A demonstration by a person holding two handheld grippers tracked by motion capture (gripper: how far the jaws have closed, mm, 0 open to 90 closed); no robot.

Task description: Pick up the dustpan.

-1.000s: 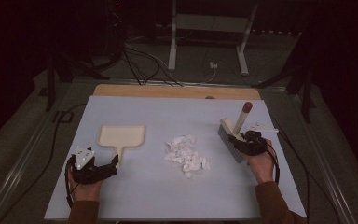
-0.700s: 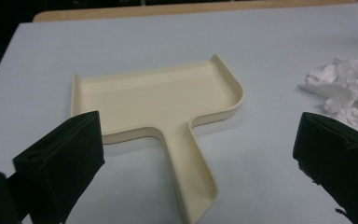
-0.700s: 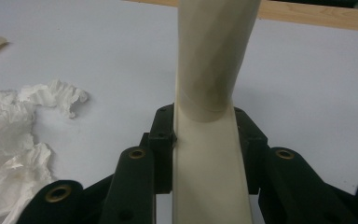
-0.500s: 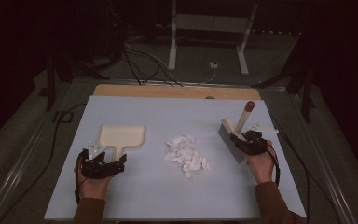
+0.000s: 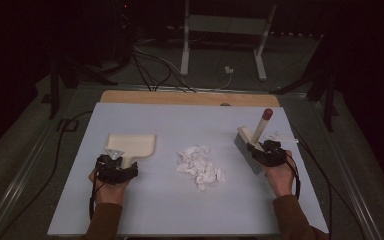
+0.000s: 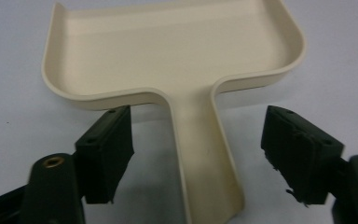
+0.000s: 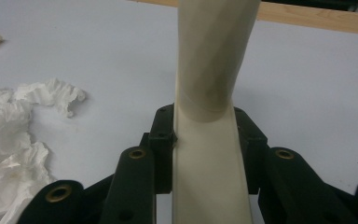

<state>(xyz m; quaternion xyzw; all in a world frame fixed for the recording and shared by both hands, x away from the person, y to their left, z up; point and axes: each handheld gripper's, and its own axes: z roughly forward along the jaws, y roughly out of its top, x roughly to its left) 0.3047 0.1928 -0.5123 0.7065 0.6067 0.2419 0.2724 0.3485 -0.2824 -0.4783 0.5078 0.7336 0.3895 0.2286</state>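
on the left of the pale blue table [image 5: 145, 215], the left gripper [image 5: 116, 161] sits at the near end of the cream dustpan [image 5: 132, 145], lined up along its handle so the jaws can take it from both sides. jaws have just been closing; in the left gripper view the dustpan handle [image 6: 205, 154] runs up between the two black pads [image 6: 107, 149], but there is a gap on each side, so not gripping yet, still open around it. pan lies flat, its scoop part on the far side of the gripper.

right side: right gripper [image 5: 260, 150] is clamped on the handle of the hand brush [image 5: 252, 142], pads pressed on both flanks in the right gripper view [image 7: 209, 158]. brush stands tilted, bristles on the table, red-tipped handle pointing far and up, probably held ready to sweep.

crumpled white tissue pile [image 5: 199, 166] lies mid-table between pan and brush, apart from both, likely the stuff to sweep leftward into the pan once the pan is held steady.
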